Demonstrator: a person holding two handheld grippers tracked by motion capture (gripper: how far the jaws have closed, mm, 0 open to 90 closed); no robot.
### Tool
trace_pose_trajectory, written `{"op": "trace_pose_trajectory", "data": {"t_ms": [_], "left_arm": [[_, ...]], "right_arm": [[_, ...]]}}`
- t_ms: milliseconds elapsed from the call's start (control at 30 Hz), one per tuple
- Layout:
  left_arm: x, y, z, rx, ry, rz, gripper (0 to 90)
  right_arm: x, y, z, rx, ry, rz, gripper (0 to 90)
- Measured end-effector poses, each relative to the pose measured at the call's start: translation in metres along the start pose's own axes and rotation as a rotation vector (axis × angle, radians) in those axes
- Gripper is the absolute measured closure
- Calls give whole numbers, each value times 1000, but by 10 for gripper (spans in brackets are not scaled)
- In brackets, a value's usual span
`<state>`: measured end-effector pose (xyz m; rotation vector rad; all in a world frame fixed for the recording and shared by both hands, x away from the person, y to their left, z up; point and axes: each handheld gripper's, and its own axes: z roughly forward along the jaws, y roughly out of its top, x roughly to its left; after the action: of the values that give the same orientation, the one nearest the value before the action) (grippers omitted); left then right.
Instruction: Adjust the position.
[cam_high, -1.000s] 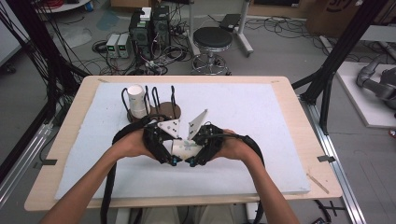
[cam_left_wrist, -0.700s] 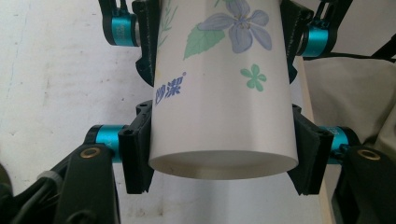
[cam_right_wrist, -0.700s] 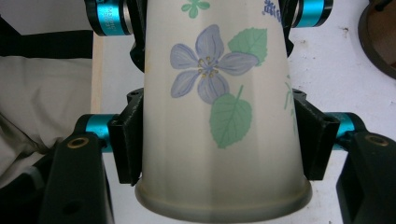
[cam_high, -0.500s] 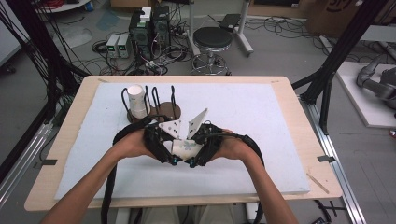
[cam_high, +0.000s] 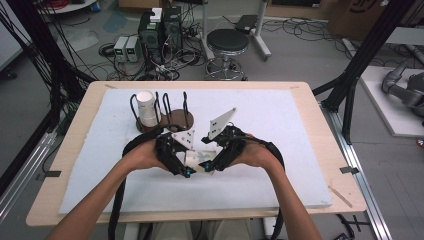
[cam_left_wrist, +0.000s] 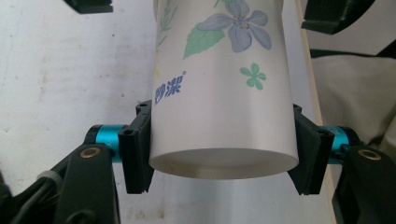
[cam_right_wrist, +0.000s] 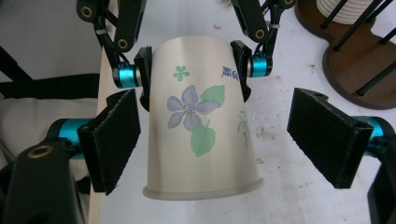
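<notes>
The flowered paper cup (cam_left_wrist: 224, 93) is hanging over the bench's (cam_high: 300, 125) near middle, the left gripper (cam_left_wrist: 224, 149) clamping its narrow base so the right gripper (cam_right_wrist: 219, 140), jaws apart and flanking the rim end, is freeing it. The high view is hiding the cup behind both hands; the cup rack (cam_high: 165, 117) is standing toward the far left.

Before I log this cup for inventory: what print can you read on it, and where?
"妙洁" with a small ® mark, in blue, on the side of the paper cup beside the flower print.
The blue print on the cup in the right gripper view is too small to read.
</notes>
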<state>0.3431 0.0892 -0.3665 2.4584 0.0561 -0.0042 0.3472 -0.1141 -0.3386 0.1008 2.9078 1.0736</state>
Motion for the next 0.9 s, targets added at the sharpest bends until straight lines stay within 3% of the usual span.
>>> {"op": "trace_pose_trajectory", "data": {"t_ms": [300, 367, 533, 567, 600, 733, 900], "left_arm": [[-2, -32, -13, -259, 36, -53, 358], [-4, -41, -16, -323, 52, -67, 358], [-6, -60, -20, -487, 48, -106, 358], [-6, -60, -20, -487, 48, -106, 358], [-6, -66, -21, -540, 52, -121, 358], [-5, -75, -20, -650, 51, -139, 358], [-7, -79, -19, -673, 51, -151, 357]], "right_arm": [[-3, -5, -20, -122, -11, 12, 177], [-4, -8, -23, -161, -7, 24, 177], [-5, -25, -29, -276, -23, 84, 177], [-5, -28, -29, -305, -27, 90, 177], [-6, -33, -30, -333, -25, 100, 177], [-4, -43, -30, -387, -39, 125, 177], [-1, -58, -29, -444, -34, 152, 177]]}}
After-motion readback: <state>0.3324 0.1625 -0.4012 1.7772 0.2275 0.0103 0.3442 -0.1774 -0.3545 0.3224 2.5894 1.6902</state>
